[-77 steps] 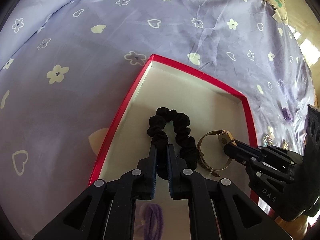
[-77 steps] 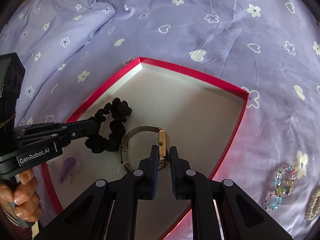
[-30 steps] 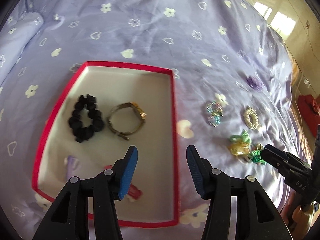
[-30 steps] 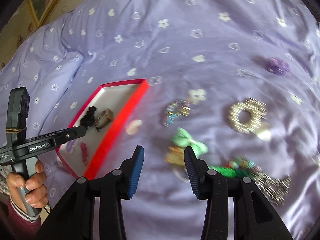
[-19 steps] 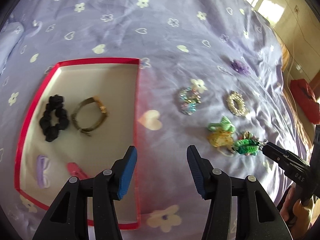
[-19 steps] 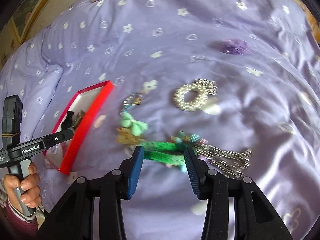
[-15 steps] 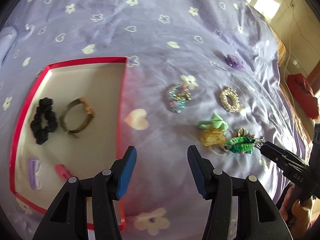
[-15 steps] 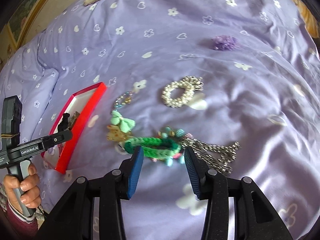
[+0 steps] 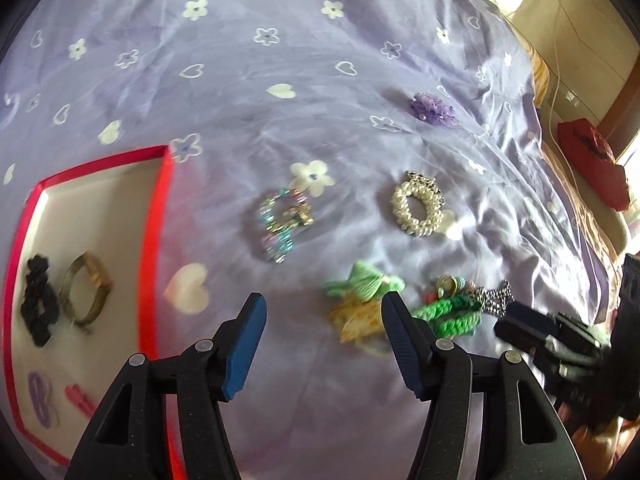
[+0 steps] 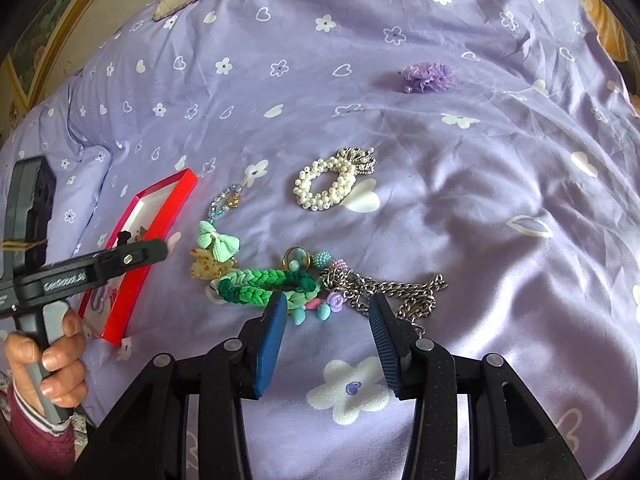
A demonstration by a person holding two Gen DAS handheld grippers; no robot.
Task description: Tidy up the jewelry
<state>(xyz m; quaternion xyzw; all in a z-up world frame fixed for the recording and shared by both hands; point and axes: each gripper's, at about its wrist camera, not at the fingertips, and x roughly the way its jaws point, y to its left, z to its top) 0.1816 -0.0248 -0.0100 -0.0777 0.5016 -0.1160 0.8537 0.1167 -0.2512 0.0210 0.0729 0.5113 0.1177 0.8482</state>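
— What's under my right gripper (image 10: 326, 320)?

— Its jaws stand apart and empty, above the green braided bracelet (image 10: 264, 282) and the silver chain (image 10: 384, 290) on the purple bedspread (image 10: 480, 208).

— And on my left side?

— The left gripper (image 10: 152, 250), in a hand (image 10: 52, 364), reaches over the red box (image 10: 136, 248). A pearl bracelet (image 10: 332, 184) lies farther off.

Right gripper (image 10: 326, 318): black arms, blue ribbed pads, silver screws; left gripper (image 10: 160, 249) (white lettering); maroon sleeve (image 10: 38, 446)

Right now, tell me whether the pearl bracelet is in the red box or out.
Out. The pearl bracelet lies on the purple bedspread, well apart from the red box.
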